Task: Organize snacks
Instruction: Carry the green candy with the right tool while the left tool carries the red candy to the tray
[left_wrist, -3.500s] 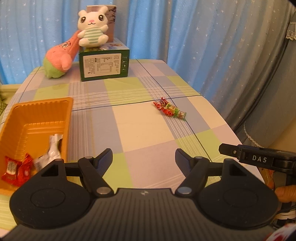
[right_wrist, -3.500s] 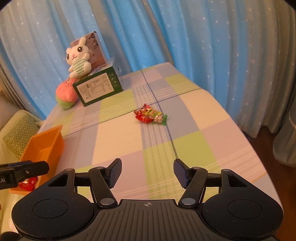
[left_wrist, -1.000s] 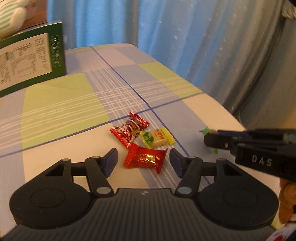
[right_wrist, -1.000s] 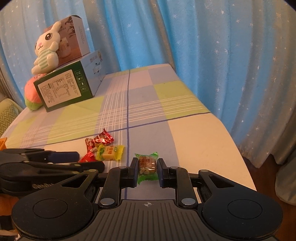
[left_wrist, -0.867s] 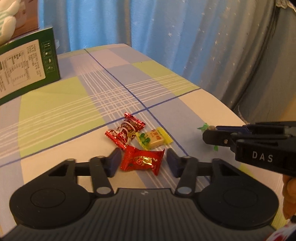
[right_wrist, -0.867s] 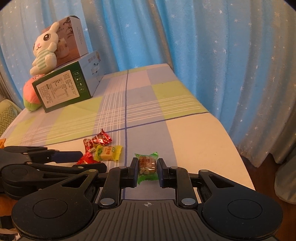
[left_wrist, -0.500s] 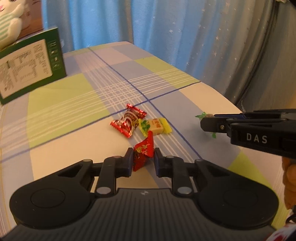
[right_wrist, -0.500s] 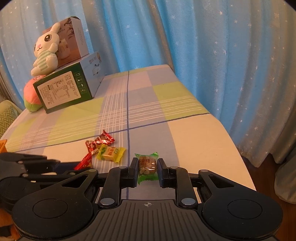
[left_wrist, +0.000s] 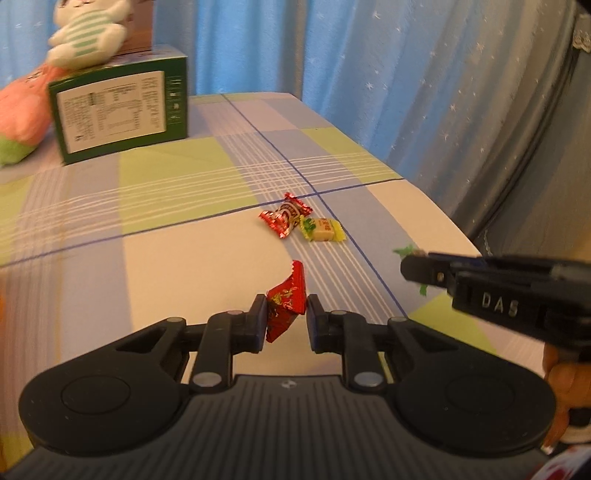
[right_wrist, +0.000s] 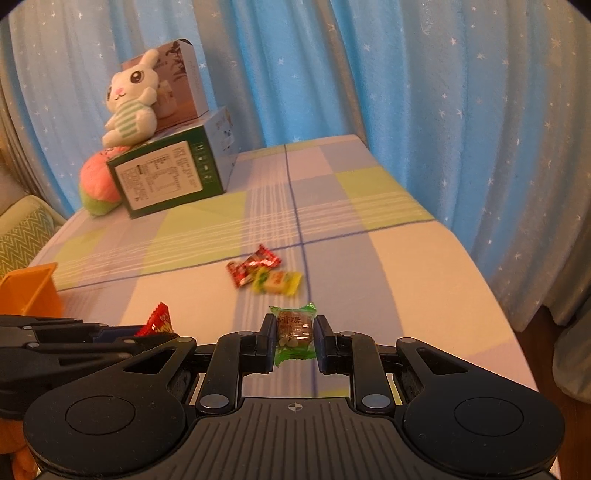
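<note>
Red candy (left_wrist: 286, 309) pinched tilted in left gripper (left_wrist: 286, 320), lifted off the table (left_wrist: 184, 266). Green candy (right_wrist: 295, 330) clamped in right gripper (right_wrist: 295, 345), also off the cloth. Two candies left on table, touching: red-striped one (left_wrist: 285, 218) and yellow one (left_wrist: 322, 229) at its 4 o'clock. Orange tray (right_wrist: 27, 291) at 9 o'clock of right view. Green box (right_wrist: 166, 175) at 11 o'clock, bunny (right_wrist: 127, 99) on top, pink plush (right_wrist: 98, 182) beside it. Blue curtain (right_wrist: 424, 92) behind.

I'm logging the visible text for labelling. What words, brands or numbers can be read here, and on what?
"DAS": on the side of the right tongs, seen from the left wrist.
Green box: white printed label, too small to read.
Green candy: characters on the wrapper, too blurred.
Red candy and loose candies: print unreadable.
</note>
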